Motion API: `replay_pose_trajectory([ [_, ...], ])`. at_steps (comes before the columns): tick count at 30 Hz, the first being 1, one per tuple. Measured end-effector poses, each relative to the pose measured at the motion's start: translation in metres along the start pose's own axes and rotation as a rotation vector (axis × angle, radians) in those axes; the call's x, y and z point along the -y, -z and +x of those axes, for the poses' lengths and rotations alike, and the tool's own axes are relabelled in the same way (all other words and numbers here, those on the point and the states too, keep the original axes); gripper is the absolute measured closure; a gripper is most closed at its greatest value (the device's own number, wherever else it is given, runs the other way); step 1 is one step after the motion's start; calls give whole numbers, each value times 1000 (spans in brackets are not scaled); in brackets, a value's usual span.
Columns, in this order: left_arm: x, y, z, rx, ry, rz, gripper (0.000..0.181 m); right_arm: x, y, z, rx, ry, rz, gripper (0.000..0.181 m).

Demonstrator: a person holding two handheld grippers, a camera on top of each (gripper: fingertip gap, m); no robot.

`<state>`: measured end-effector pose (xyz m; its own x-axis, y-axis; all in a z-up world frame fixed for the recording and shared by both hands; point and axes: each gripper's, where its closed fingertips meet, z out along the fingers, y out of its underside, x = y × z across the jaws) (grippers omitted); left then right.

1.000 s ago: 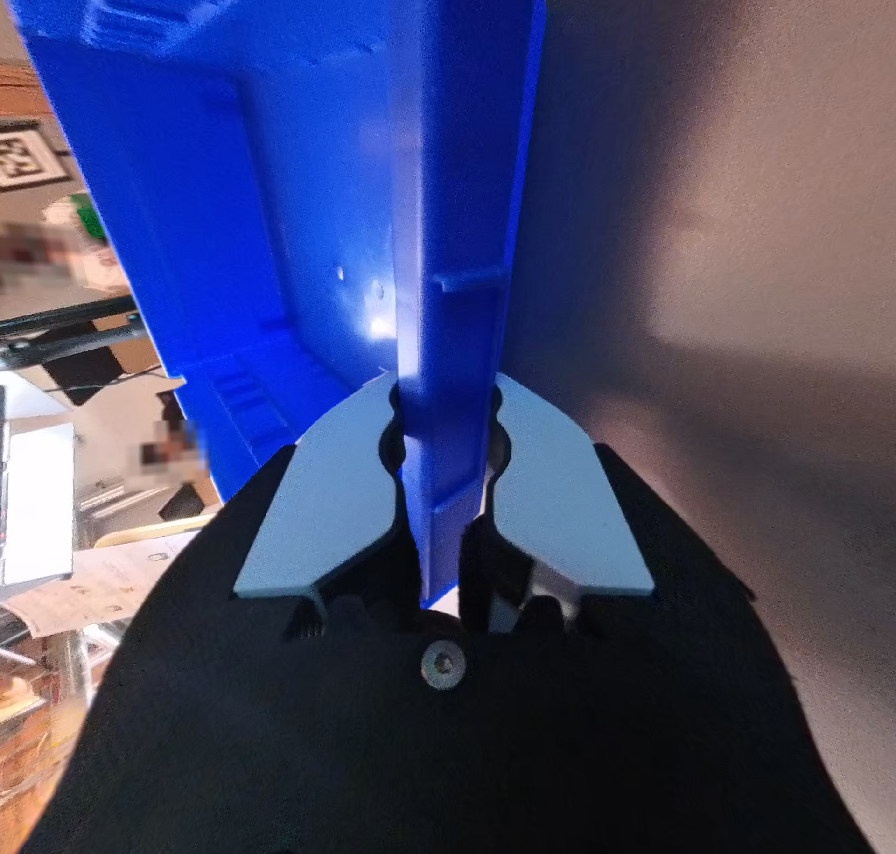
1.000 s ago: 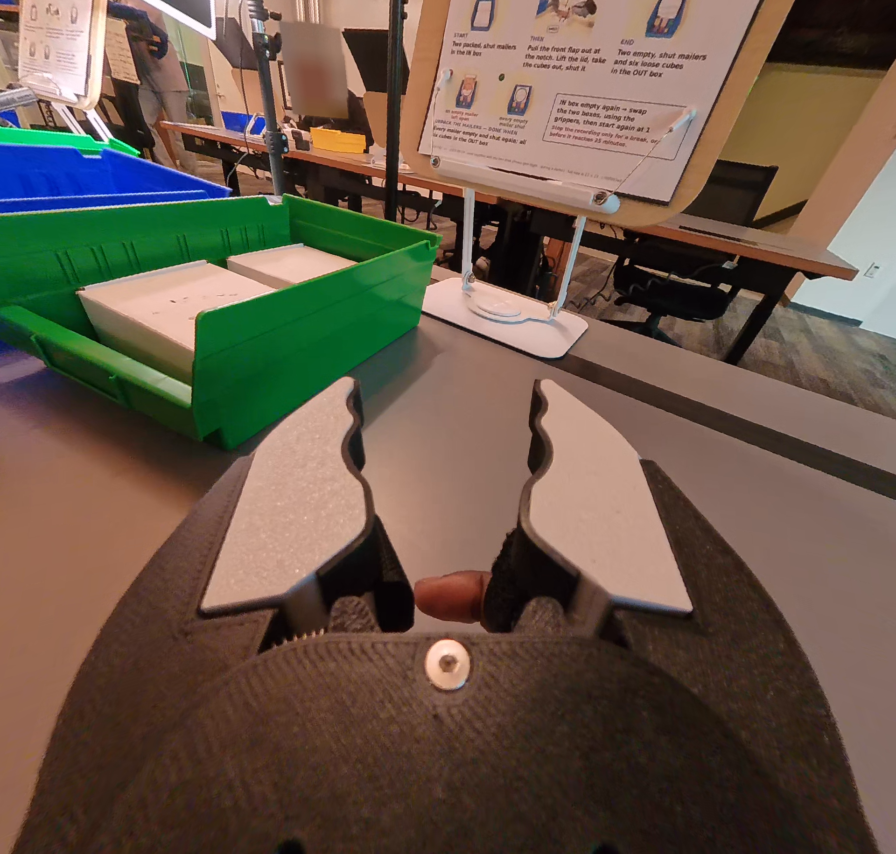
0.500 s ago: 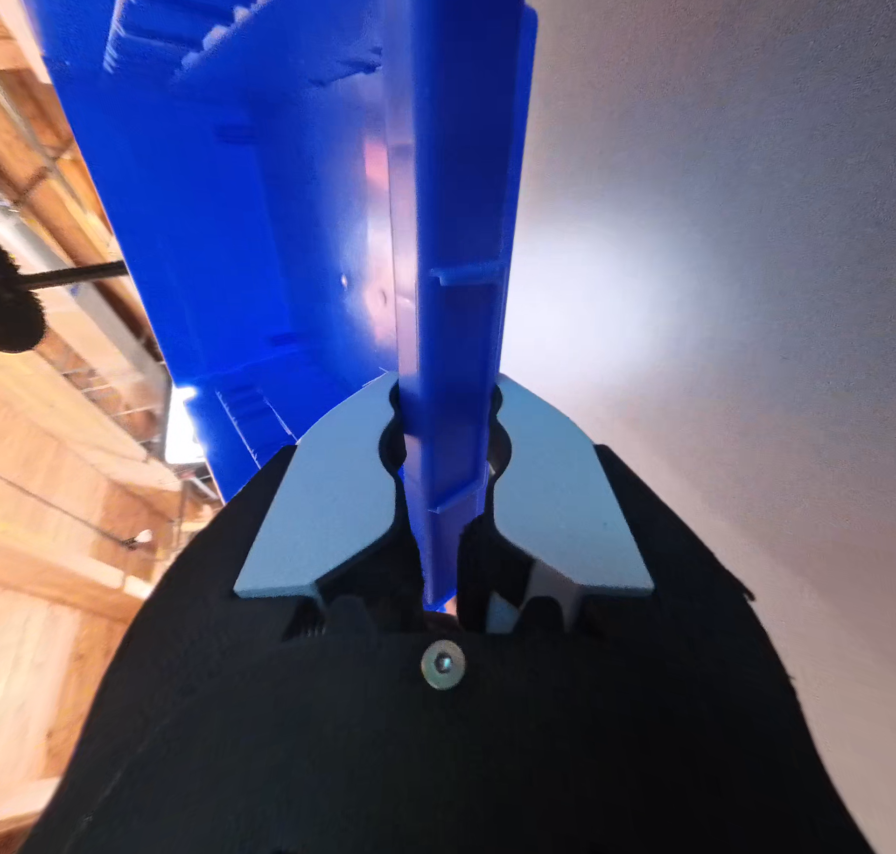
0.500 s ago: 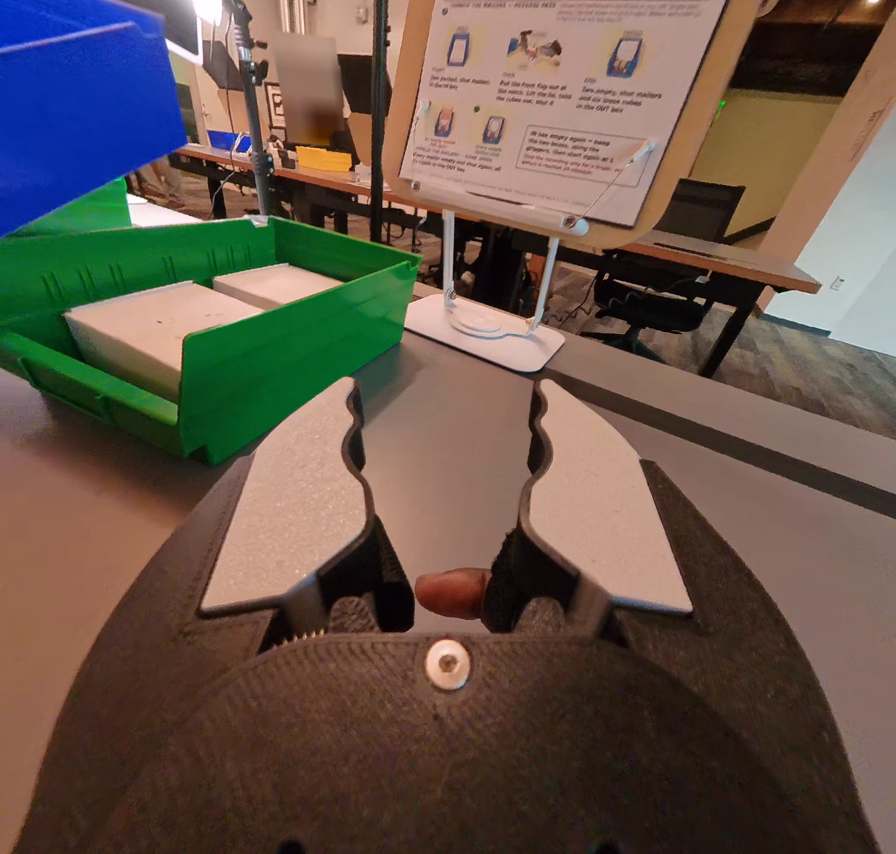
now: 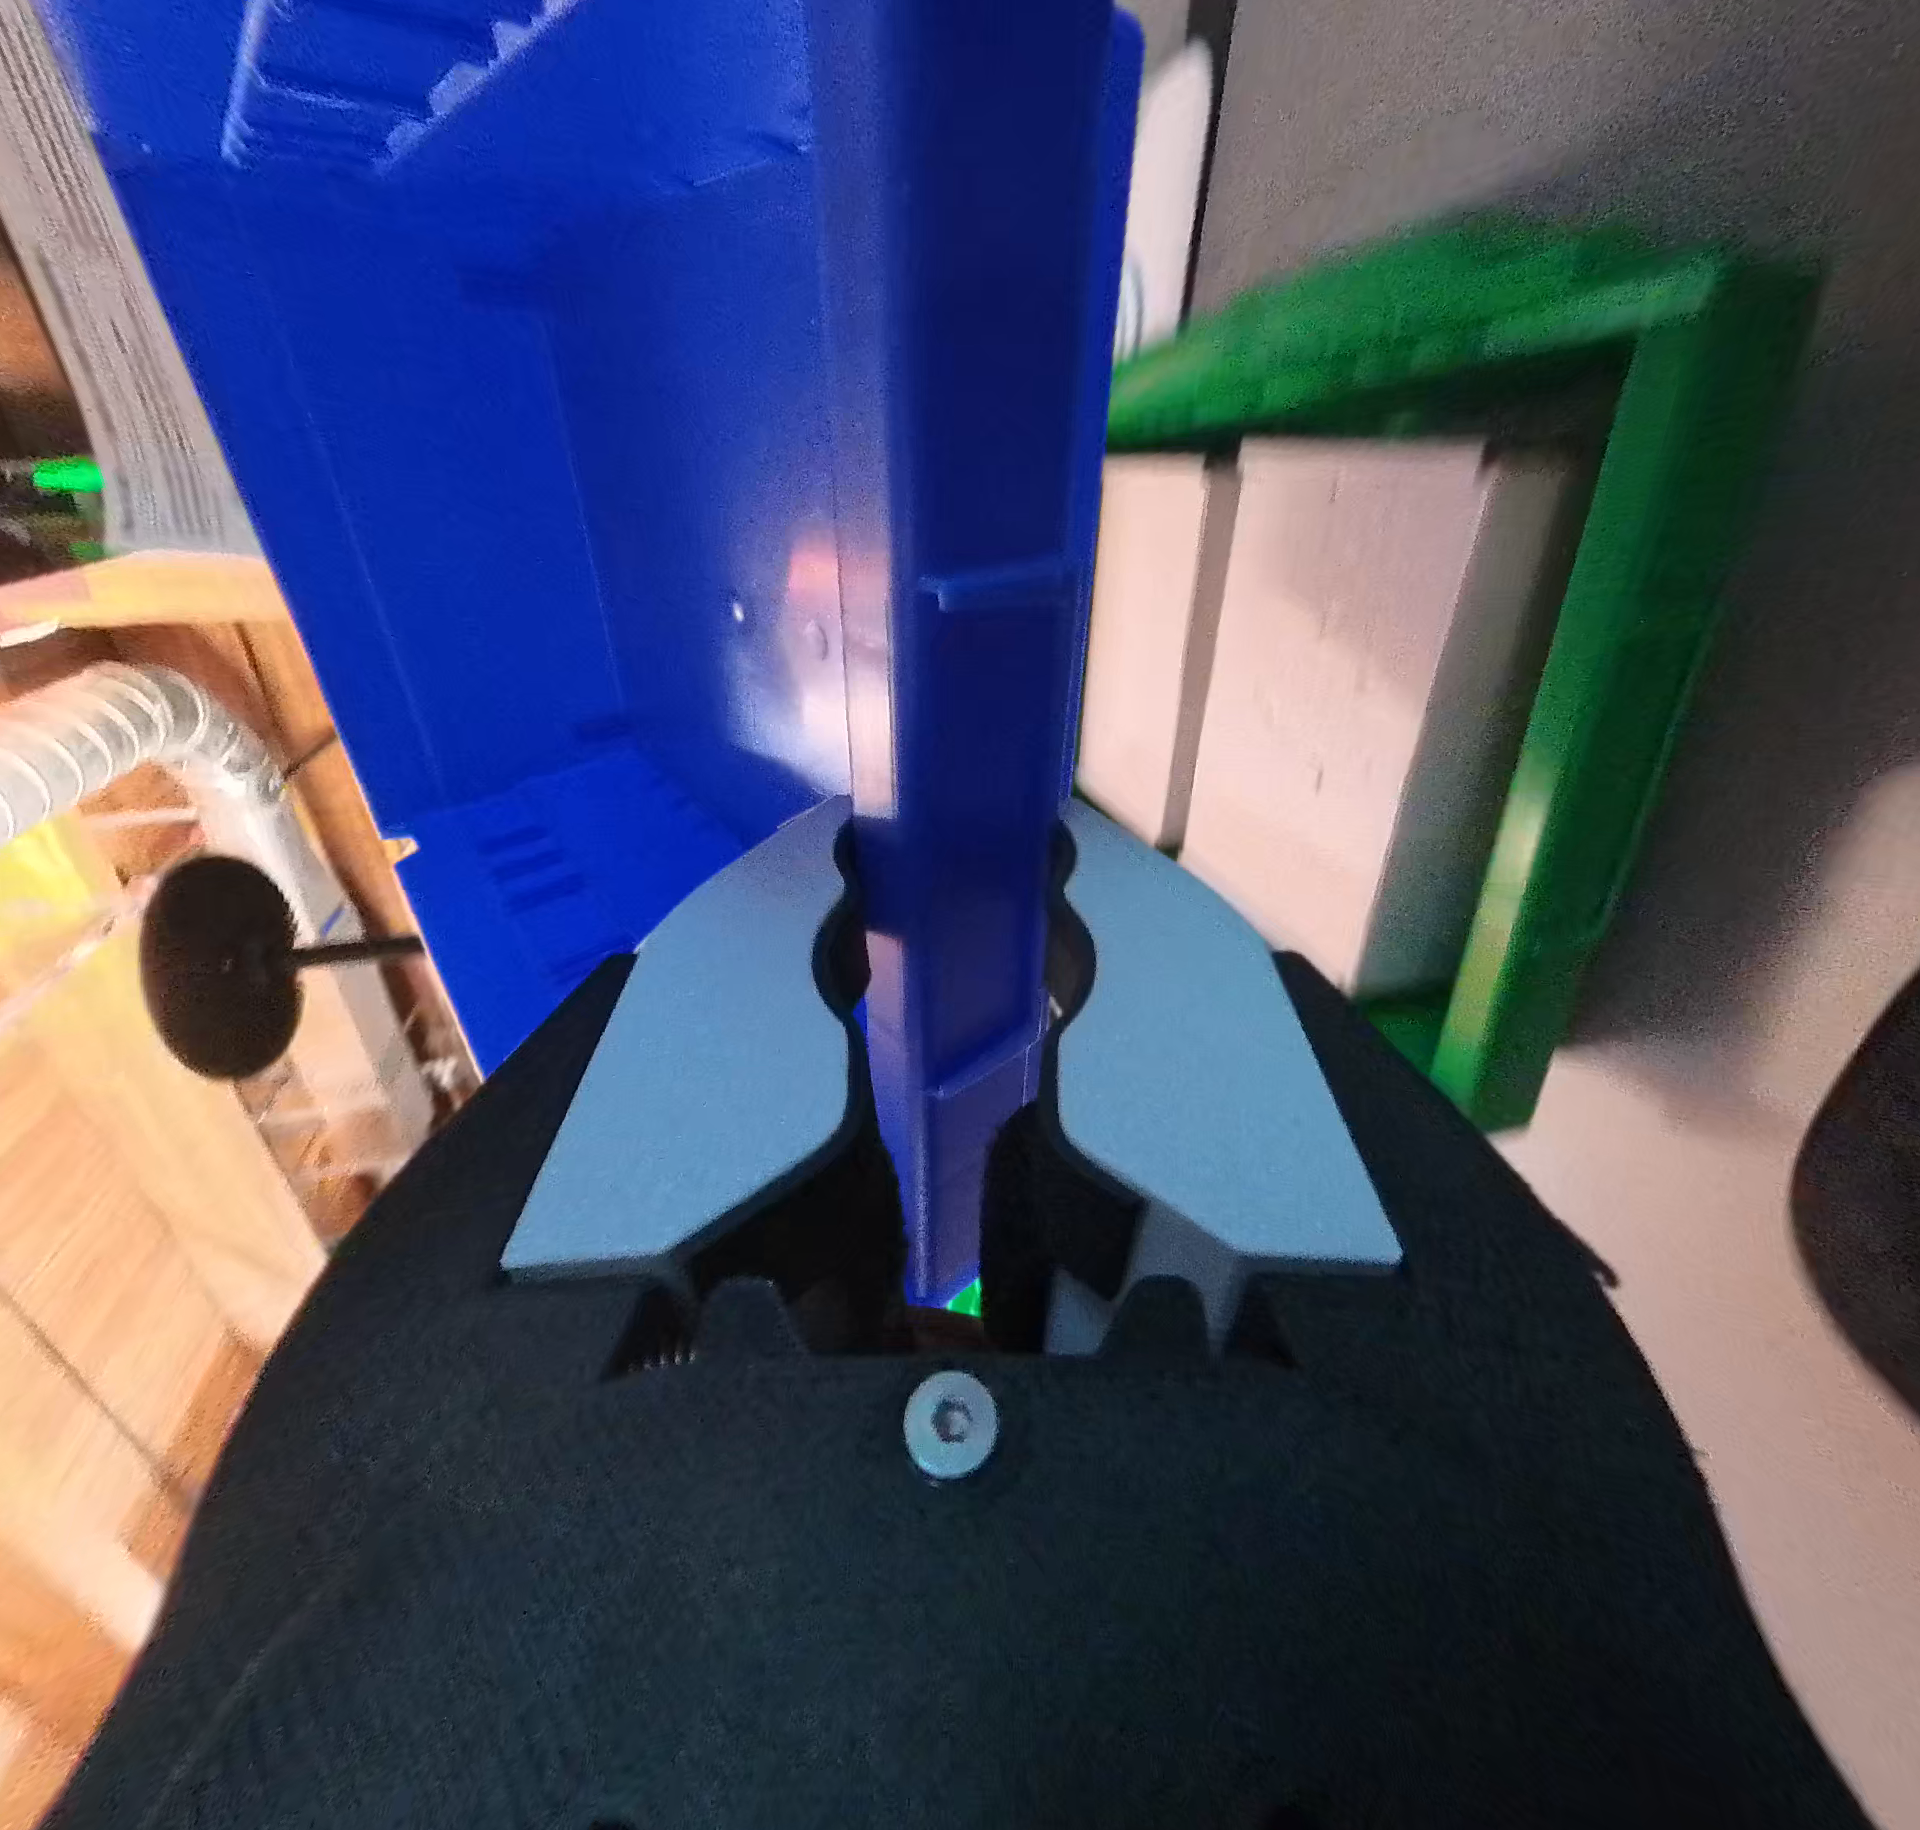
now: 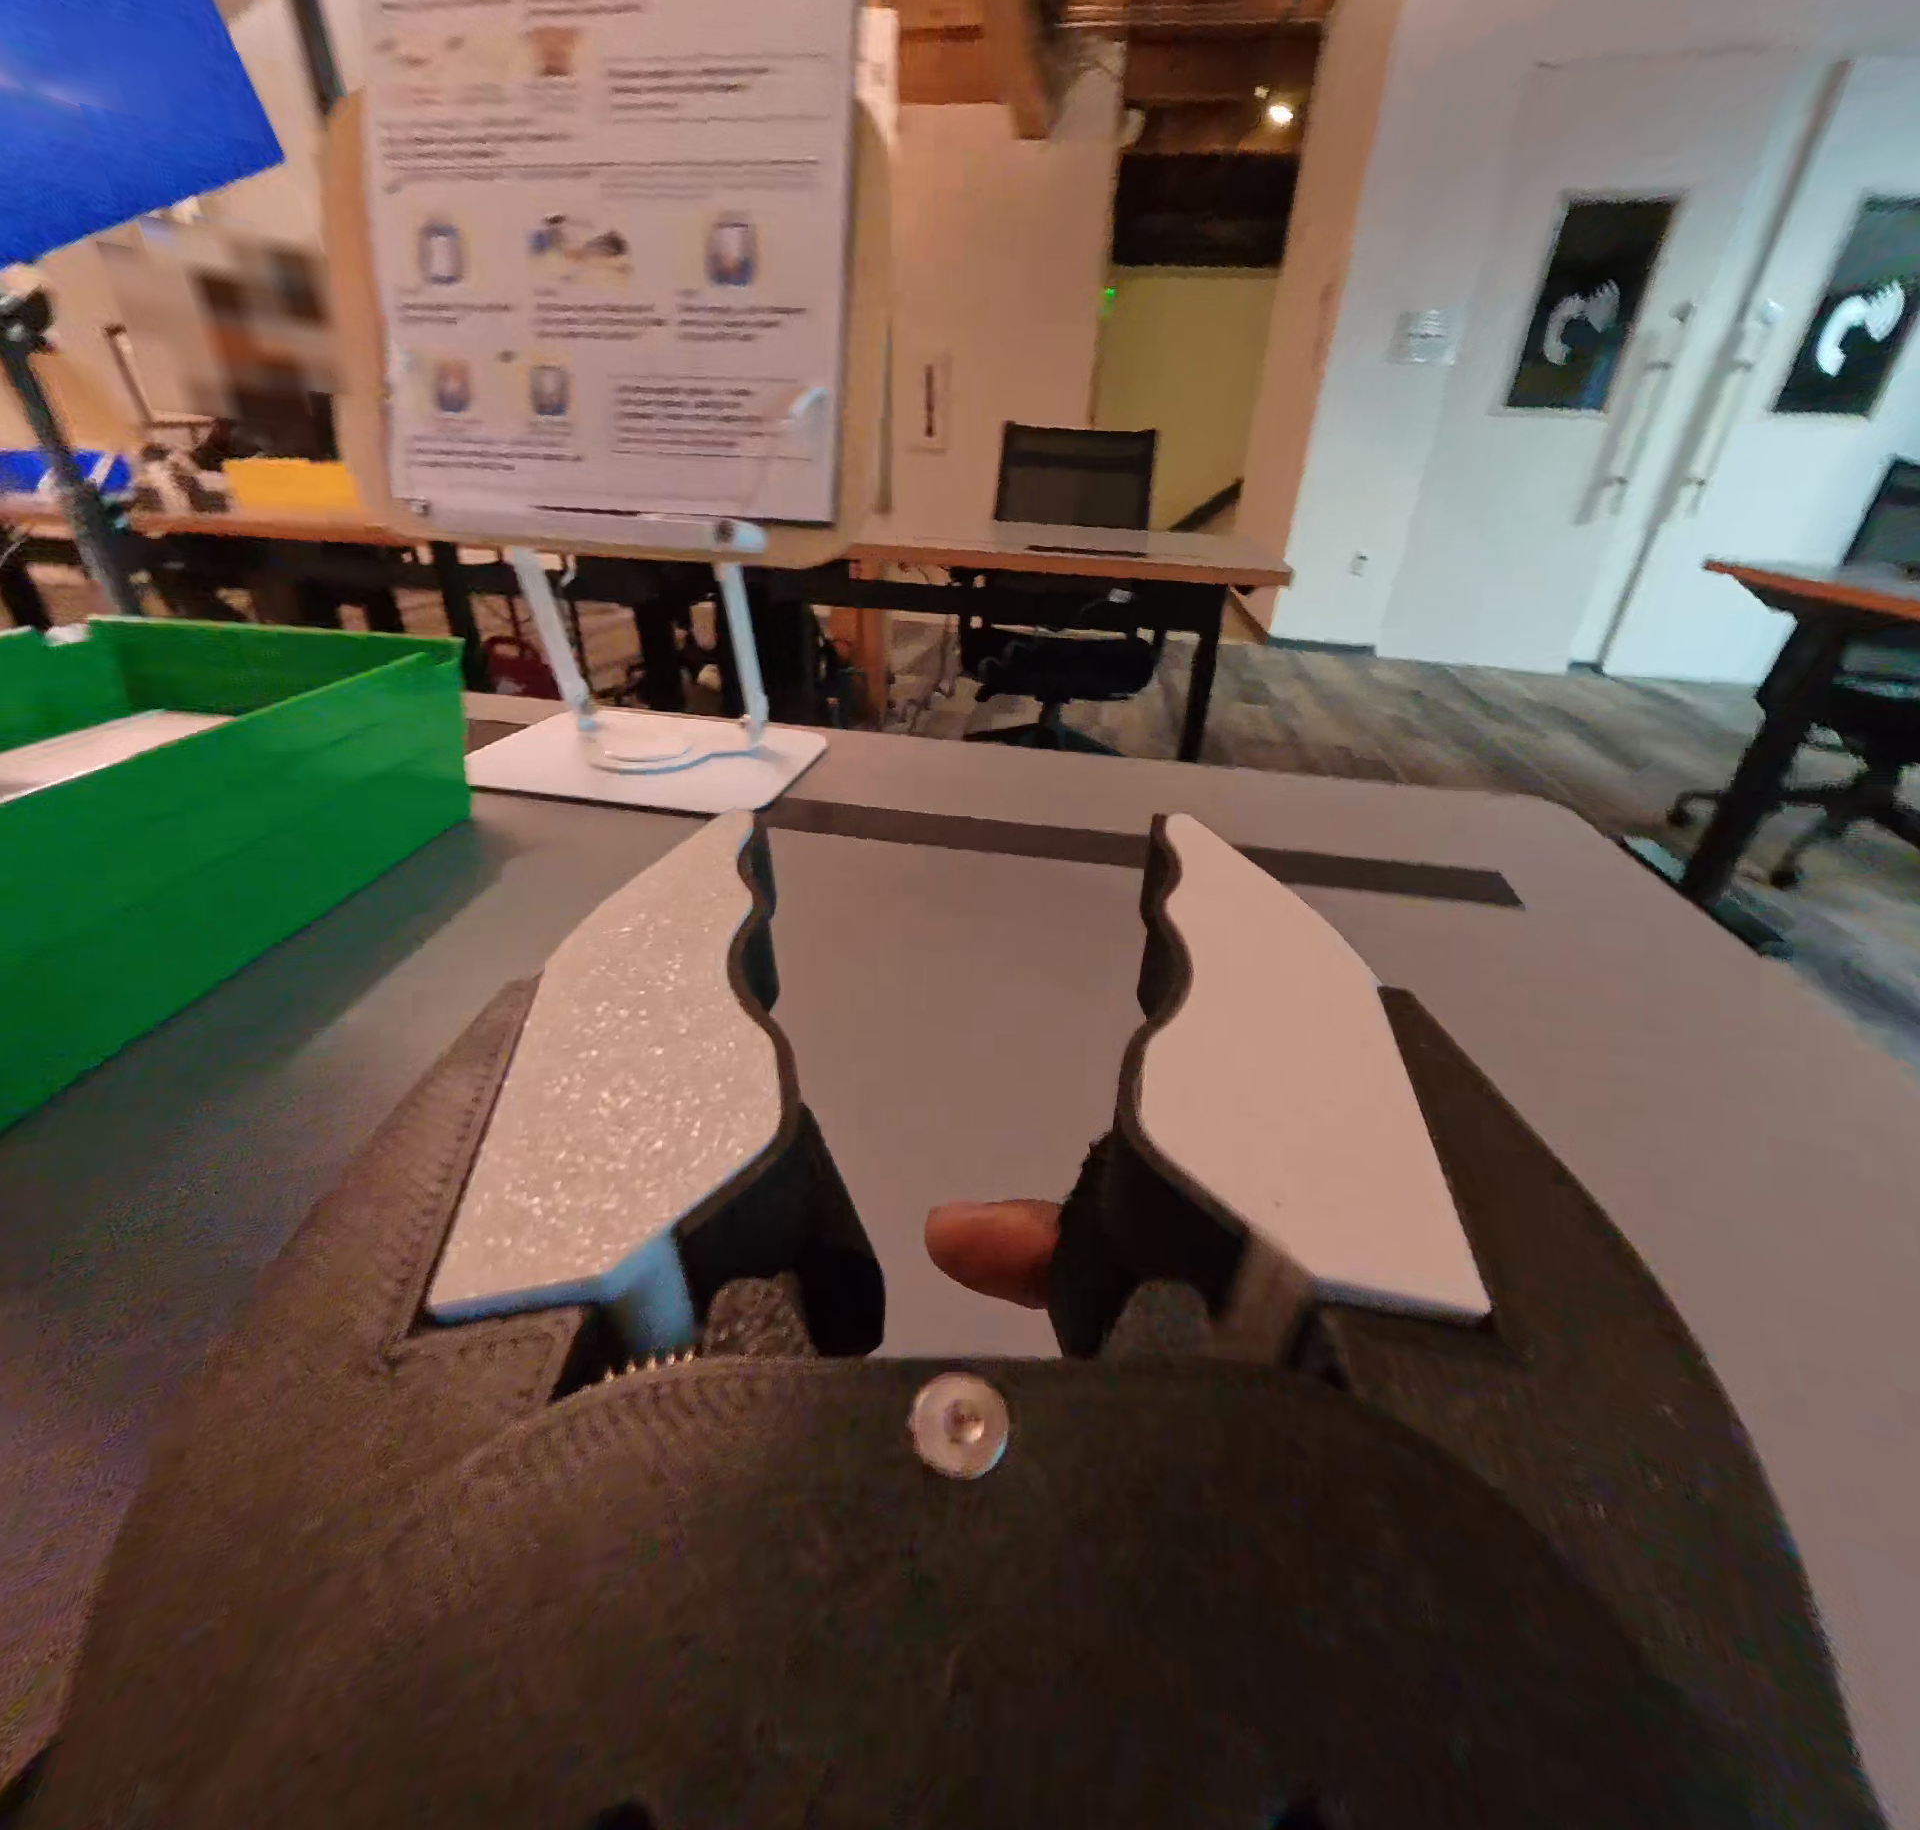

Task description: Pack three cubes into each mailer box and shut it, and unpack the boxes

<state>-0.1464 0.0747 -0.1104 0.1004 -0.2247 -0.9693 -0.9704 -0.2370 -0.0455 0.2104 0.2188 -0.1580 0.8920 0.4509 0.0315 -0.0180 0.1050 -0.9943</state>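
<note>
My left gripper (image 5: 954,845) is shut on the wall of an empty blue bin (image 5: 582,450) and holds it in the air, tipped on its side. The bin's corner also shows in the right wrist view (image 6: 114,66) at the top left. Below it a green bin (image 5: 1558,741) stands on the grey table and holds two closed white mailer boxes (image 5: 1340,679). The green bin also shows in the right wrist view (image 6: 229,793) at the left. My right gripper (image 6: 954,845) is open and empty over the table. No cubes are in view.
A white stand with an instruction sheet (image 6: 613,222) is on the grey table (image 6: 1558,1001) behind the green bin. A dark strip runs across the table's far side. Desks and chairs (image 6: 1070,575) stand beyond the table. A dark rounded shape (image 5: 1860,1209) shows at the right edge. The gap from one gripper's tips to the other's is roughly 40 centimeters.
My left gripper has lifted the blue bin off the table and swung it over the green bin. My right gripper has turned to the right, staying open.
</note>
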Motion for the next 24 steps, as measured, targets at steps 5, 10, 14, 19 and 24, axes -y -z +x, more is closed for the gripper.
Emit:
replay_pose_trajectory([
  [5,106,-24,12,-68,16,168,151,20,20,27,-107,-35,107,107],
  [10,191,-38,49,-219,17,277,151,30,34,53,-189,-103,165,108],
  [14,230,-59,86,-325,-12,282,151,41,49,75,-243,-236,267,109],
  [19,254,-88,134,-429,-50,234,151,45,53,79,-244,-263,301,112],
  [24,256,-101,162,-472,-81,200,151,47,53,75,-240,-233,300,113],
])
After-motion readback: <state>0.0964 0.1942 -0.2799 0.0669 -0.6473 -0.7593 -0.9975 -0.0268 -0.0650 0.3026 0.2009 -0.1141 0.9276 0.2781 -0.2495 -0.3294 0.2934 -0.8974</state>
